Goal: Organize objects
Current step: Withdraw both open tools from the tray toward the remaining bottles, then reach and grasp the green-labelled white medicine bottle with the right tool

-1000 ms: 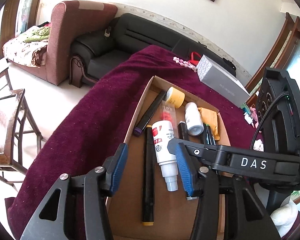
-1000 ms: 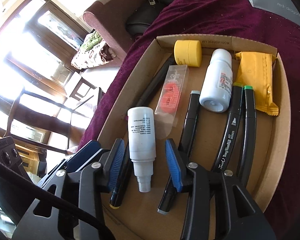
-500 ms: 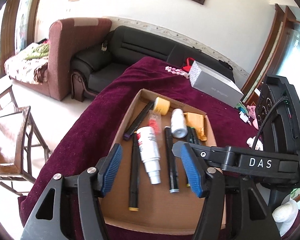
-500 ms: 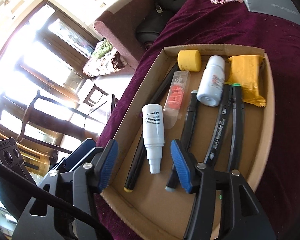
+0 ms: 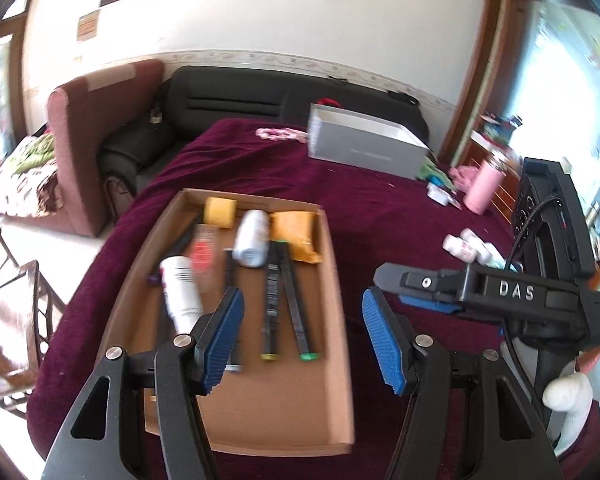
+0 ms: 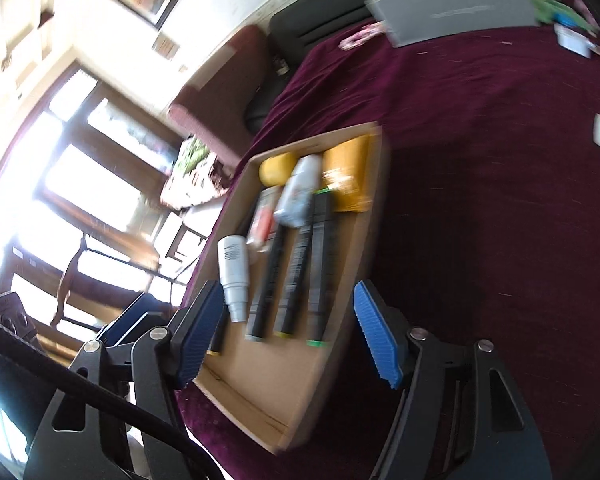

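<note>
A shallow cardboard tray (image 5: 332, 360) lies on the maroon cloth and also shows in the right wrist view (image 6: 300, 400). In it lie a white spray bottle (image 5: 180, 286) (image 6: 234, 266), a second white bottle (image 5: 252, 238), a yellow cap (image 5: 219, 212), a yellow packet (image 5: 296, 236), a clear pack with red inside (image 5: 204, 252) and several black markers (image 5: 296, 304). My left gripper (image 5: 302, 340) is open and empty above the tray's near right part. My right gripper (image 6: 288, 336) is open and empty above the tray's near end.
A grey box (image 5: 364, 148) stands at the far side of the table. Small white bottles (image 5: 464, 246), a pink bottle (image 5: 484, 188) and small clutter lie at the right. A black sofa (image 5: 260, 100) and a red armchair (image 5: 88, 128) stand behind; a chair (image 5: 4, 312) is at left.
Both grippers have pulled up and back from the tray and swung to the right. Their jaws have opened wider. The spray bottle stays in the tray.
</note>
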Motion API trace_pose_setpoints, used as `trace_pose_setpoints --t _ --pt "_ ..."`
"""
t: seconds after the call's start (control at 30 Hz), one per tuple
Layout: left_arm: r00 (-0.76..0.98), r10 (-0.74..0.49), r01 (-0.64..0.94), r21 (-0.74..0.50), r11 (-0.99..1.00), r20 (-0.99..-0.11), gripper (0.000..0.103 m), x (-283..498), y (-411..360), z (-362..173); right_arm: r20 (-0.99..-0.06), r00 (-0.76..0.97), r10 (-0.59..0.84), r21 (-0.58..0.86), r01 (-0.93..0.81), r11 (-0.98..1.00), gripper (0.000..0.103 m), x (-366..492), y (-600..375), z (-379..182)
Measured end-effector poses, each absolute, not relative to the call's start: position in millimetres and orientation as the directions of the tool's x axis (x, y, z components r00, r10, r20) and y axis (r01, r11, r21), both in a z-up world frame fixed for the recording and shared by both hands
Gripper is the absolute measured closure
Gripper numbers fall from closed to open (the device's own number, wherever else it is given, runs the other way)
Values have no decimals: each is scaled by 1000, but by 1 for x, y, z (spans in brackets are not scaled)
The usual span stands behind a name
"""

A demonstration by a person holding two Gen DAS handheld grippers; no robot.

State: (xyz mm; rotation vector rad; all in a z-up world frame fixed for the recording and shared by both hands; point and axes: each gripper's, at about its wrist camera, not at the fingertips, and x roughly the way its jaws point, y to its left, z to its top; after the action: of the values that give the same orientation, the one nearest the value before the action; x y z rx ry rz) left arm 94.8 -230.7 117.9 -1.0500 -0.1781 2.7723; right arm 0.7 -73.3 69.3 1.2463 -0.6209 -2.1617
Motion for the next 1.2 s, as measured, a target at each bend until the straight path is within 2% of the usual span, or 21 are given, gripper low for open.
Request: trace_pose_setpoints --t 0.2,0.47,0.8,0.9,1.0,1.07,1.2 --pt "-691 266 -213 -163 -964 -672 47 93 -178 113 -600 -484 -637 670 131 -731 31 12 2 59" --pt "-578 329 -279 -198 -940 -747 47 79 -120 71 -598 -567 -567 679 17 -734 31 31 90 40" --pt "-493 323 -257 -219 -941 -808 47 49 -87 20 -584 -678 -446 666 -85 -741 28 39 174 47" --pt "-508 322 -269 -208 -940 -799 42 52 -87 20 -581 -692 -427 655 -87 -751 28 23 184 57" --pt "-501 346 -290 -223 -931 -793 31 51 -86 19 -578 -705 -411 639 -77 -765 28 4 188 64" --pt "-487 365 -315 -230 -921 -794 19 51 -83 18 -569 -702 -429 650 -65 -757 28 -13 190 64" --pt "-473 357 -339 -208 -918 -806 10 49 -74 18 -562 -686 -461 659 -35 -751 28 -47 182 63"
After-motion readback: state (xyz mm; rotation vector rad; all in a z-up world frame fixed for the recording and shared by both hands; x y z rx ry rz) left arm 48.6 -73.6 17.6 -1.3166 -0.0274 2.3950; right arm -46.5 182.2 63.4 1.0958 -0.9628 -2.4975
